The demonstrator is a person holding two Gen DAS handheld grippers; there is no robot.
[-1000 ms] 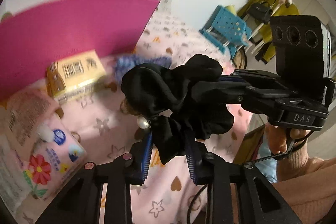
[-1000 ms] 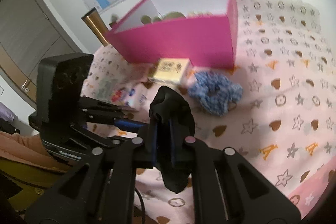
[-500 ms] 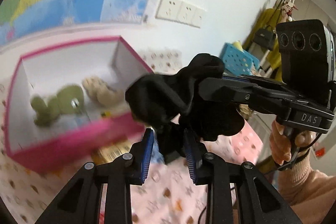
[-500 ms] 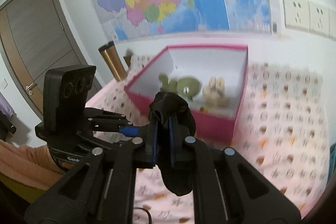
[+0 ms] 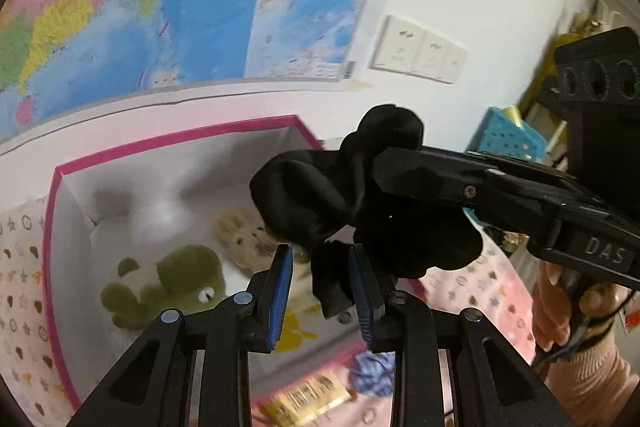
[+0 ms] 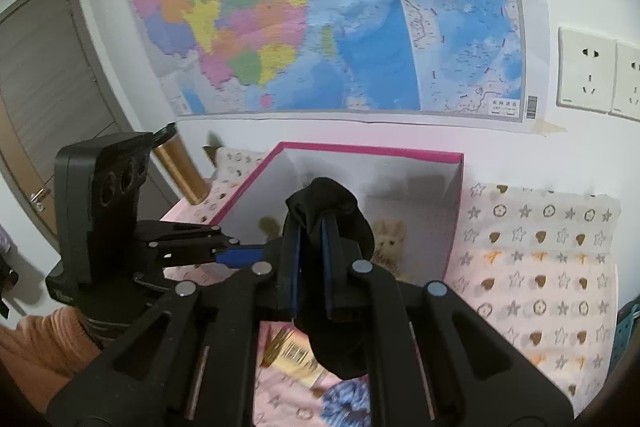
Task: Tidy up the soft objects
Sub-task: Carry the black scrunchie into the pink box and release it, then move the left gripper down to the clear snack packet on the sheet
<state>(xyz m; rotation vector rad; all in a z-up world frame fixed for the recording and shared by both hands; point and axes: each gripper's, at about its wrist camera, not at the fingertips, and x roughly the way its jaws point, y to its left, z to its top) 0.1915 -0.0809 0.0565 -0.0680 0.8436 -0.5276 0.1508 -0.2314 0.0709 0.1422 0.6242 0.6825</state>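
Black scrunchie (image 5: 320,195) held in the air above the pink box (image 5: 56,267), stretched between two grippers. Long axis roughly level across the left wrist view, from the left gripper (image 5: 320,267) toward the right gripper (image 5: 404,171); bunched lobes bulging up and to the right, one loose fold hanging down between the blue pads (image 5: 282,287).

Left gripper pinched on the lower fold, jaws drawn in on the fabric, pointing down at a slant into the box. Right gripper (image 6: 310,227) pressed together on the other end of the scrunchie (image 6: 328,203), fabric wrapped over the tips and trailing below the fingers; pointing forward and somewhat down, toward the box's far wall.

Box (image 6: 452,227) open-topped, white inside, pink rim, set against the wall under the map (image 6: 320,7). Inside: green plush frog (image 5: 172,283) toward the left, beige plush rabbit (image 5: 240,235) nearer the middle, apart from each other. Bare white floor toward the right side of the box, partly hidden by the scrunchie. Near rim of the box below both grippers, not touched.

Outside the near wall on the patterned pink cloth (image 6: 540,267): blue scrunchie (image 5: 372,373) and yellow packet (image 5: 308,399), just beside each other. Gold cylinder (image 6: 180,167) left of the box, wall sockets (image 6: 588,71) to the right.

Hand (image 5: 560,299) in a pink sleeve wrapped around the right gripper's handle at the right edge; orange sleeve (image 6: 40,343) behind the left gripper (image 6: 240,255).
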